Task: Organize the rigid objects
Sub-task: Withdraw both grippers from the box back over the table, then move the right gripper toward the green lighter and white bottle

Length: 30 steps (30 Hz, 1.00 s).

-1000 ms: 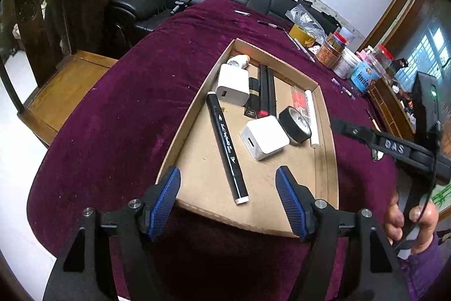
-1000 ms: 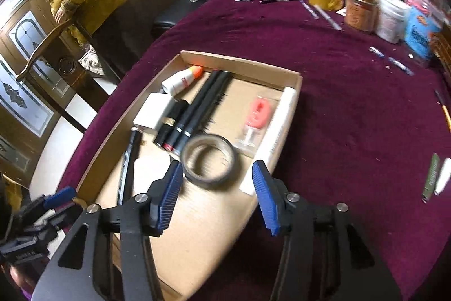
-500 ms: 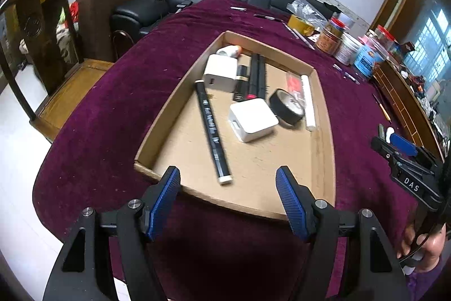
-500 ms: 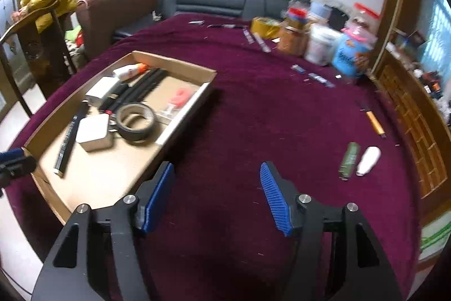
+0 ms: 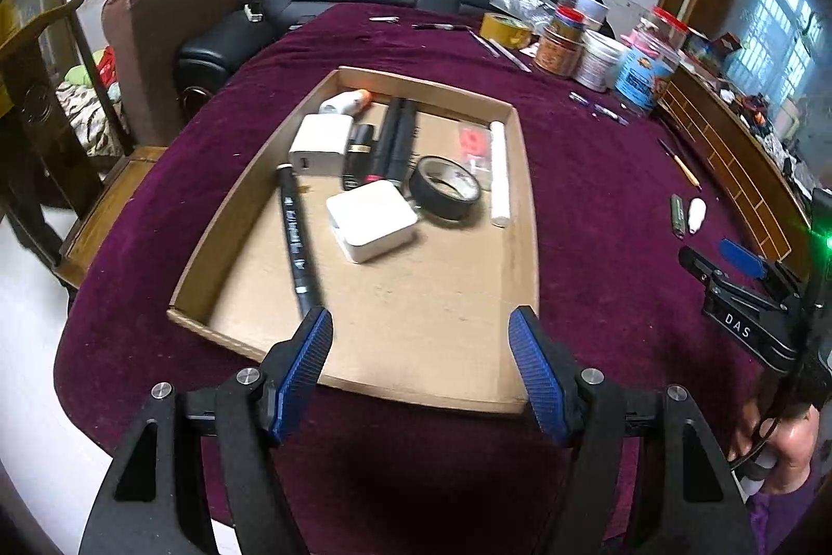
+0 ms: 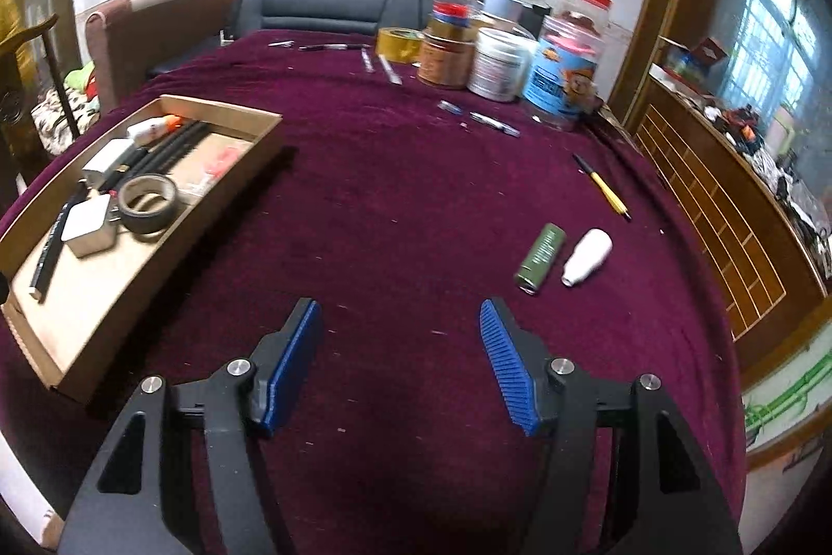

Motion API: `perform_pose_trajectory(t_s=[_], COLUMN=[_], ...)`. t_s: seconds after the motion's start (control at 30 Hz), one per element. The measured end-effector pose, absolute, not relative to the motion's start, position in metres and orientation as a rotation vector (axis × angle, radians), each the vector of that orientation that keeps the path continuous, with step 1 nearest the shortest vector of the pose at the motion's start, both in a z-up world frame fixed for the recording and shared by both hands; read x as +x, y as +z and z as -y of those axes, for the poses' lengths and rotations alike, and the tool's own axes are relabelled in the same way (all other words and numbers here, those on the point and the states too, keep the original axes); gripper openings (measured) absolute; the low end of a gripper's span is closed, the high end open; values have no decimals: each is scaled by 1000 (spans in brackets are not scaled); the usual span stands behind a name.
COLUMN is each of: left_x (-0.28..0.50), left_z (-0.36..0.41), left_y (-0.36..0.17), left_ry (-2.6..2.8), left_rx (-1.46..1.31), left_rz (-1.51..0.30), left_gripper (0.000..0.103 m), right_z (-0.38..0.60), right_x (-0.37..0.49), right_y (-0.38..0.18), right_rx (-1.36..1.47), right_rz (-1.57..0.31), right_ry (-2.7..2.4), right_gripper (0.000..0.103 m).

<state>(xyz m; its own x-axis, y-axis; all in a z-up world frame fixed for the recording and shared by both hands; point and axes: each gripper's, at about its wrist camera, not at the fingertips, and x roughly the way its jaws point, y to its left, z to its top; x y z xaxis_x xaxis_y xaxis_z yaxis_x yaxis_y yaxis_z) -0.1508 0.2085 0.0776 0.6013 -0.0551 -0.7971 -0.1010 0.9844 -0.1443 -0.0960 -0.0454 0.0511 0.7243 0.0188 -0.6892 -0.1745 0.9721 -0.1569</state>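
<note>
A shallow cardboard tray (image 5: 525, 237) lies on the plush maroon cloth (image 6: 405, 201) that covers the bench. Inside it sit a black roll of tape (image 5: 443, 194), a glossy white square charger (image 5: 372, 219), a second white charger (image 5: 321, 144), a long black marker (image 5: 297, 237) with white lettering too blurred to read, two matte black pens (image 5: 396, 139), a black lipstick (image 5: 359, 154), a white stick (image 5: 498, 170) along the tray's right wall, and a small white bottle (image 5: 343, 103) with an orange cap at its far end.

Outside the tray, near the bench's right edge, a green cylinder (image 6: 541, 259) and a smooth white bottle (image 6: 587, 256) lie just beside each other, with a yellow pencil (image 6: 603, 186) beyond them. At the far edge stand plastic jars (image 6: 564, 61) with printed labels I cannot read and a roll of yellow tape (image 6: 399, 44).

The left gripper (image 5: 421, 347) hangs over the tray's near edge, its ribbed blue fingers (image 5: 535, 378) spread apart with nothing between them. The right gripper (image 6: 398, 347) is over bare cloth, fingers likewise apart and empty; its black body reads "DAS"
</note>
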Motion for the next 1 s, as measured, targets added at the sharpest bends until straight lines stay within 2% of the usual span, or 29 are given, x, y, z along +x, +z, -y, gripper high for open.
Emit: perform_pose_trajectory(t_s=[1.0], left_x=[-136], left_z=[-133], left_y=[70], left_ry=[-64], left_rx=[-57], left_rz=[-984], left_gripper=[65], right_z=[115], right_x=[-104], right_y=[56], right_rx=[-137], right_rz=[-669], right_ry=[1], right_gripper=[63])
